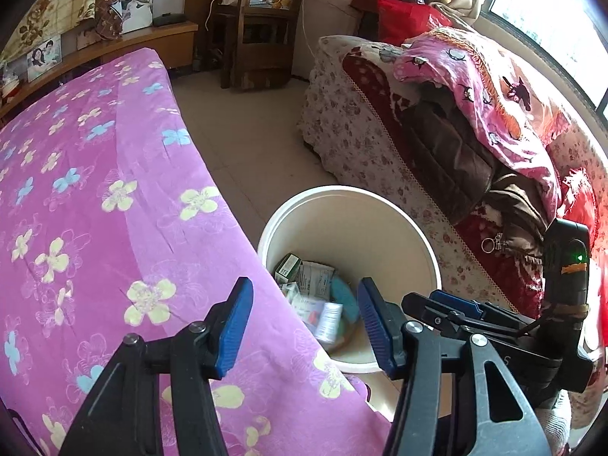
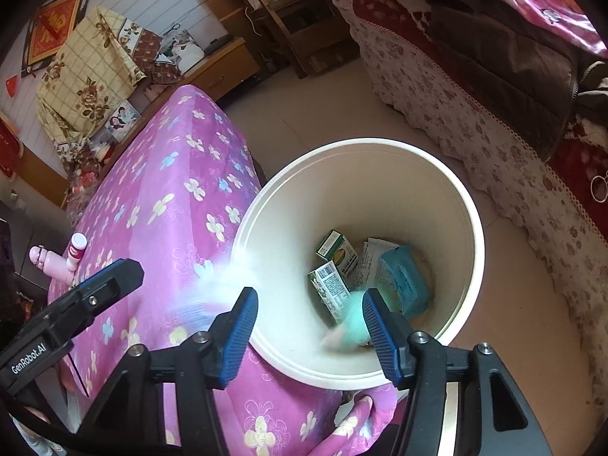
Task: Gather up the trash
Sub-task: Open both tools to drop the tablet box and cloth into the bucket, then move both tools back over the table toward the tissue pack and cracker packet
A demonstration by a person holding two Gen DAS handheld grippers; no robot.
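A white bucket (image 2: 448, 197) stands on the floor beside the pink flowered table; it also shows in the left wrist view (image 1: 380, 209). Inside lie green boxes (image 2: 336, 247), papers, a teal packet (image 2: 404, 281) and a blurred teal-and-white item (image 2: 347, 326) in motion. A small white bottle (image 1: 330, 319) shows in the bucket too. My right gripper (image 2: 309, 332) is open and empty above the bucket's near rim. My left gripper (image 1: 304, 326) is open and empty over the table's edge, by the bucket.
The pink flowered table cover (image 1: 95, 209) fills the left. A pink bottle (image 2: 51, 264) and a small white-capped bottle (image 2: 77, 249) stand at its far end. A floral sofa (image 1: 361, 133) with blankets is at right. A wooden shelf (image 1: 262, 19) stands at the back.
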